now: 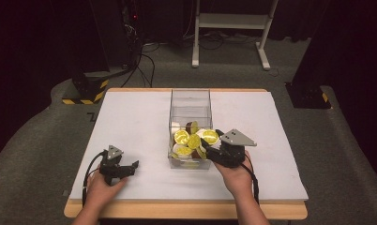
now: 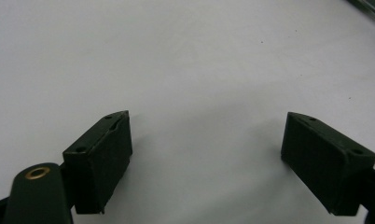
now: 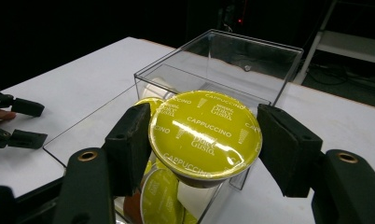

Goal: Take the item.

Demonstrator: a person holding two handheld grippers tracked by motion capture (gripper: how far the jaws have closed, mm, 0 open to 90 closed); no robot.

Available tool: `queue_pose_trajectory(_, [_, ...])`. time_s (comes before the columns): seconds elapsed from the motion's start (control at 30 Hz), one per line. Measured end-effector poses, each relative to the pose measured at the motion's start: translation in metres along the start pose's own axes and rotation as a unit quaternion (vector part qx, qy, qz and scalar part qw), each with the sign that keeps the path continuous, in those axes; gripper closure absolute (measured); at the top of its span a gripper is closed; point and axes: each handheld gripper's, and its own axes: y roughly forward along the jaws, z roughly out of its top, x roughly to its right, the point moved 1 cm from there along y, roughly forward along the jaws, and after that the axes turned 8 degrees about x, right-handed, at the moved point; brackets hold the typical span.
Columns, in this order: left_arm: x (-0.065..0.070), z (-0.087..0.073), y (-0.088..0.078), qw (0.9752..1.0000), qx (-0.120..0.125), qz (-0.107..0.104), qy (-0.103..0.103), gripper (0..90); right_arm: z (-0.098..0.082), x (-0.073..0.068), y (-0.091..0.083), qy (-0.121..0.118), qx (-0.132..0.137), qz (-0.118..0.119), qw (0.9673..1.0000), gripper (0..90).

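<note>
Jaws of the right gripper (image 3: 204, 140) clamp a yellow cappuccino capsule (image 3: 205, 131) at centre frame, above the clear box (image 3: 265, 65). We judge the sorting under way: more capsules (image 1: 192, 140) remain inside. The left gripper (image 1: 129, 168) rests wide open and empty, lower left.

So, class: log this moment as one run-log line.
right claw: shut on coffee pod over clear box | left claw: open, on table

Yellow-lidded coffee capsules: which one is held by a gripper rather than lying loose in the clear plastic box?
The yellow-lidded capsule marked Cappuccino, gripped between the right gripper's fingers over the clear plastic box; the others lie piled inside.
</note>
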Motion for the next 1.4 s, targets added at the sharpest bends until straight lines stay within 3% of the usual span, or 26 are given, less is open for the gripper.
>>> queue_pose_trajectory(0.73, [0.000, 0.000, 0.000, 1.0000, -0.001, 0.000, 0.000, 16.4, 0.001, 0.024, -0.011, 0.010, 0.008, -0.038, 0.9992, 38.2])
queue_pose_trajectory(1.03, [0.000, 0.000, 0.000, 1.0000, 0.000, 0.000, 0.000, 16.5, -0.001, 0.041, -0.015, 0.026, 0.008, -0.060, 0.9978, 38.1])
queue_pose_trajectory(1.4, [0.000, 0.000, 0.000, 1.0000, 0.000, 0.000, 0.000, 16.5, -0.007, 0.061, -0.016, 0.030, 0.003, -0.091, 0.9954, 38.2])
